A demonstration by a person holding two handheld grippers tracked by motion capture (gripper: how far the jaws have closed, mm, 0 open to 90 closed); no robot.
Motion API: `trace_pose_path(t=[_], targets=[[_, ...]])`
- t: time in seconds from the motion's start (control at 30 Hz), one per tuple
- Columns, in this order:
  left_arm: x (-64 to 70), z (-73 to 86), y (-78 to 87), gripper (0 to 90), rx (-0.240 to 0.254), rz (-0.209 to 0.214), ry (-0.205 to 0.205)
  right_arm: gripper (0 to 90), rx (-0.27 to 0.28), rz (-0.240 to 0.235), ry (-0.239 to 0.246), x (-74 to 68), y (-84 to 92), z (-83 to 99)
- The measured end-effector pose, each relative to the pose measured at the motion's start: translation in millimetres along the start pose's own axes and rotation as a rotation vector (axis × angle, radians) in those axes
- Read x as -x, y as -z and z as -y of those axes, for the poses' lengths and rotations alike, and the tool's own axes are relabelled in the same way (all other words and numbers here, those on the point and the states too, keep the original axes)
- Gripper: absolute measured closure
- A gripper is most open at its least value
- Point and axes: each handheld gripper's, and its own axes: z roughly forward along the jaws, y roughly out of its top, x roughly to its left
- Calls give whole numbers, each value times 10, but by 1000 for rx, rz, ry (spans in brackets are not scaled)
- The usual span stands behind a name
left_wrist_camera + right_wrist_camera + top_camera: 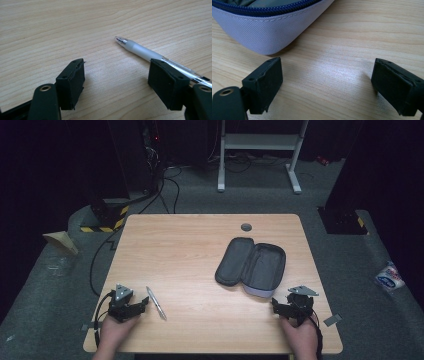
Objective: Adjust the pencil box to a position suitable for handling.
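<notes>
An open grey pencil case [252, 264] lies right of the table's middle, both halves spread flat. A clear pen [156, 303] rests on the wood near the front left. My left gripper [144, 306] sits low just left of the pen, open. In the left gripper view its jaws [116, 72] stand apart over bare wood, and the pen [142, 51] runs behind the right jaw with its tip pointing away. My right gripper [276, 306] is open at the front right. Its own view [327, 75] has the case's pale lilac corner [262, 32] just beyond the left jaw, not touching.
The wooden table [190, 250] has a grey cable grommet [246, 227] near its far edge. A white desk frame [260, 150] stands on the floor behind. Cables and a black-yellow taped base [105, 220] lie at the back left, a packet [389, 277] on the floor at right.
</notes>
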Motion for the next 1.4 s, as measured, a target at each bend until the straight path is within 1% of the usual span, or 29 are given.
trace_pose_path(t=[0.33,0.5,0.57,0.8,0.87,0.93,1.1,1.17,1.27,1.4], targets=[[0,0,0,296,0,0,0,101,1,0,3,2,-1,1],[-1,-2,-2,296,1,1,-1,115,2,4,-10,-1,2,0],[-4,-5,-6,296,3,1,-7,115,3,0,-7,2,4,2],[-3,-6,-9,296,4,4,-5,120,3,-5,1,5,10,6],[-3,-7,-10,296,4,5,-5,136,7,-13,12,9,18,12],[-2,-8,-11,296,4,6,-4,187,14,-13,10,8,40,28],[-3,-9,-12,296,4,7,-5,231,30,-20,15,6,78,35],[0,-9,-14,296,4,8,-2,261,44,-34,9,-6,116,34],[-1,-9,-14,296,4,8,-3,274,48,-37,14,-26,139,28],[-1,-10,-15,296,4,9,-3,295,70,-41,29,-64,196,7]])
